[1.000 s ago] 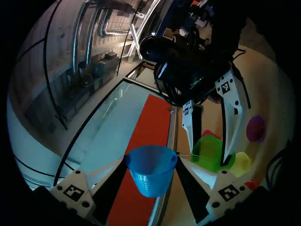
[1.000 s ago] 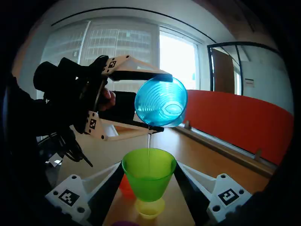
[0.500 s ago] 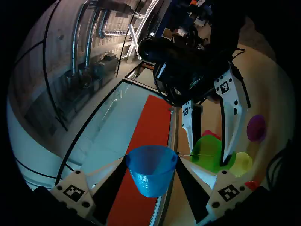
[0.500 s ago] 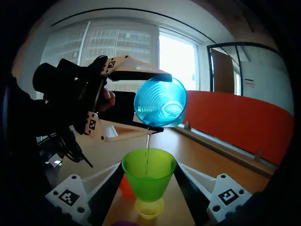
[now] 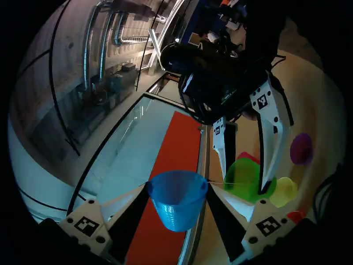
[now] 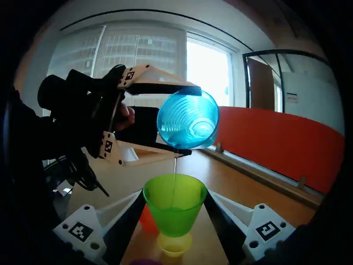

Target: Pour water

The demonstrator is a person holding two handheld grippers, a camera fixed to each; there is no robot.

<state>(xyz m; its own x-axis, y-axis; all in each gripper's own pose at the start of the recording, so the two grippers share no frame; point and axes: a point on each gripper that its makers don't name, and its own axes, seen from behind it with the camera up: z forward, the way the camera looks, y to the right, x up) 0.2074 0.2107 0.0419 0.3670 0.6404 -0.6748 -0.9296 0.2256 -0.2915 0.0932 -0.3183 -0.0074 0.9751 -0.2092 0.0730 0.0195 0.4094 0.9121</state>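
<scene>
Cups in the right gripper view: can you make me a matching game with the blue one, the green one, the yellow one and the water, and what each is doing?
Column one:
1. blue cup
2. green cup
3. yellow cup
4. water stream

Column two:
A. stands on the table, below a held cup
B. tipped on its side, clamped in the left gripper
C. falls in a thin line between two cups
D. upright in the right gripper, catching water

Pairs: 1-B, 2-D, 3-A, 4-C.
</scene>
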